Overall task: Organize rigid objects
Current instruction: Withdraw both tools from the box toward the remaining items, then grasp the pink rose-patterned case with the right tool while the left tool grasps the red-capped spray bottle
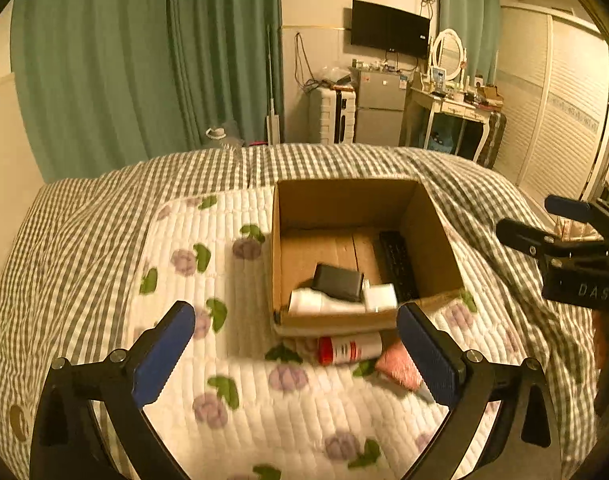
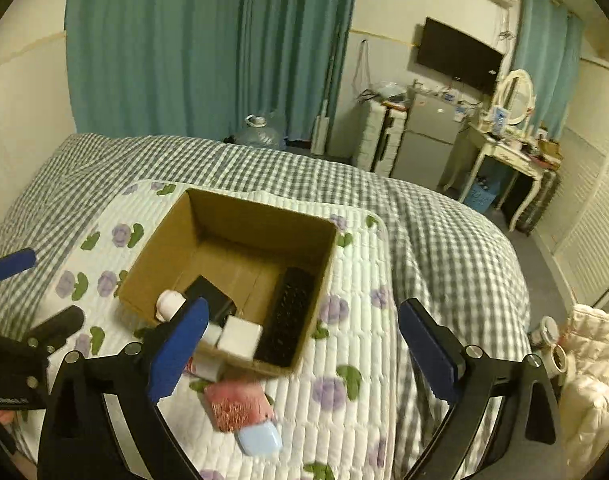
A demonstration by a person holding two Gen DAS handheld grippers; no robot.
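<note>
An open cardboard box stands on the bed. Inside lie a black remote, a black case, a white bottle and a white cube. In front of the box lie a red-and-white tube, a pink brush and a light blue piece. My left gripper is open and empty, above the quilt near the tube. My right gripper is open and empty, above the box's near corner; it also shows in the left wrist view.
A white floral quilt covers a grey checked bedspread. Green curtains, a small fridge, a dressing table and a white wardrobe stand beyond the bed. Jars and a white padded cloth lie at right.
</note>
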